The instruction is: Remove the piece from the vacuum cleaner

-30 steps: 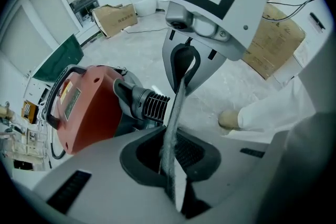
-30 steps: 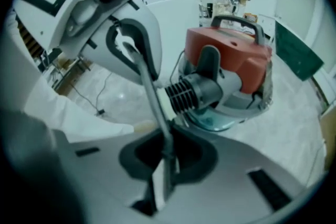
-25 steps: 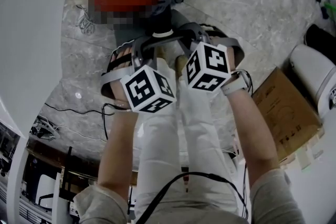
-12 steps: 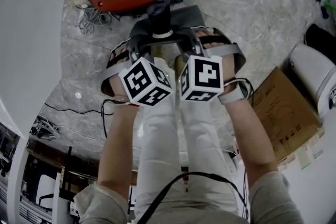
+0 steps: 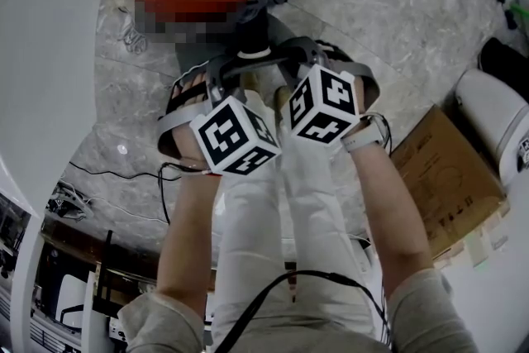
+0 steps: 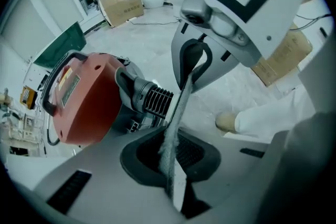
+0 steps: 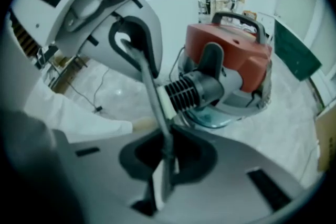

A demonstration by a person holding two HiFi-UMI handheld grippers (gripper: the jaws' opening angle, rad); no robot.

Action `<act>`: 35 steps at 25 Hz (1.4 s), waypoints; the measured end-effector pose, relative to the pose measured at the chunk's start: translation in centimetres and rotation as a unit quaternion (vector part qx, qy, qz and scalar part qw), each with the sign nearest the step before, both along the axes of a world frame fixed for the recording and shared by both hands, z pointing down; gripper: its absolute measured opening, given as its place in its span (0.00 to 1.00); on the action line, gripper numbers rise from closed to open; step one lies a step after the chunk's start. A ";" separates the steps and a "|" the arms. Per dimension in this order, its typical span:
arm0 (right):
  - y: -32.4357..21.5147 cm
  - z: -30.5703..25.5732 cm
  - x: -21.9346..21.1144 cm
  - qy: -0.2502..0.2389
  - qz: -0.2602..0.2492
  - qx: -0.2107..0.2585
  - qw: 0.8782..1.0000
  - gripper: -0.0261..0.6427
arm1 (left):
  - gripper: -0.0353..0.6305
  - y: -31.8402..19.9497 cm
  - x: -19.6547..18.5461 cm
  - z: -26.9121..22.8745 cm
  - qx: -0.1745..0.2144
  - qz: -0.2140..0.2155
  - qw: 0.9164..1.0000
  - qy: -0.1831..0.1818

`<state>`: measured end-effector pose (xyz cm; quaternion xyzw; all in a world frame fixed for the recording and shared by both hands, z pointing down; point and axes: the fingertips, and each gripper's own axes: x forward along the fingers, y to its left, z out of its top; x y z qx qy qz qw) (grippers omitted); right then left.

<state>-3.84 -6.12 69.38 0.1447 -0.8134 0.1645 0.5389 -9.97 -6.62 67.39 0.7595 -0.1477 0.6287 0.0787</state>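
Both tools clenched: left gripper (image 6: 170, 173) and right gripper (image 7: 165, 165) each pinch the same thin grey strip (image 6: 181, 105), likely the piece to remove. The strip spans between them just in front of the red vacuum cleaner (image 6: 84, 102), close to its ribbed hose connector (image 6: 149, 99). Cannot tell whether the strip is attached to the vacuum cleaner.

Judgement: the step is drawing the strip clear. Pull both ends together, straight away from the vacuum cleaner. Avoid twisting, since a strip this thin may bend or slip.
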 end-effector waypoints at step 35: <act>0.4 -2.1 0.0 0.066 -0.071 0.071 0.993 0.09 | 0.12 0.6 -1.0 1.6 -0.051 -0.078 0.996 0.012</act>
